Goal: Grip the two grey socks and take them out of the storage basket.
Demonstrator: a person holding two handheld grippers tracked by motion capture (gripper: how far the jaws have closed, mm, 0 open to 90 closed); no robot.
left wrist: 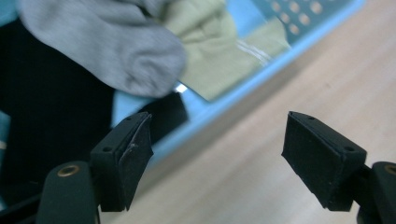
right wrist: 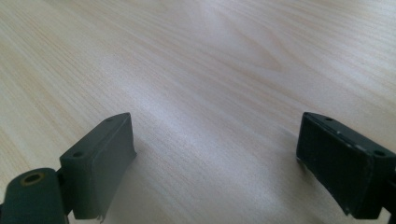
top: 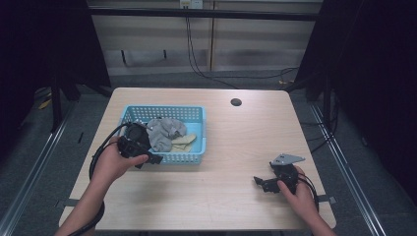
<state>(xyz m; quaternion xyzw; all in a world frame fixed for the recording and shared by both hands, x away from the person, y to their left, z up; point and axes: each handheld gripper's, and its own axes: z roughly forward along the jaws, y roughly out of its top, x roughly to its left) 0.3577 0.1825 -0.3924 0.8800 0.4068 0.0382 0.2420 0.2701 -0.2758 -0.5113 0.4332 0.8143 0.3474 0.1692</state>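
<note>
— Blue plastic basket (top: 196, 125) sits on the left half of the table (top: 231, 196), and we count three soft things in it: a grey cloth (top: 164, 132), a yellowish-green cloth (top: 183, 142), and something dark at the left end, too hidden to name.

— Where are we with our left gripper (top: 152, 158)?

— At the basket's near rim, jaws spread wide with nothing between them. In the left gripper view the grey cloth (left wrist: 116, 51) and the yellowish-green cloth (left wrist: 219, 60) lie just beyond the pads, untouched.

— And our right gripper (top: 259, 183)?

— Low over bare wood, well apart from the basket, jaws wide and empty too.

— So how far along do we judge it?

— Nothing lies on the tabletop outside the basket. If the cloths all belong inside, that part looks done; if they come out, none has been lifted yet.
</note>
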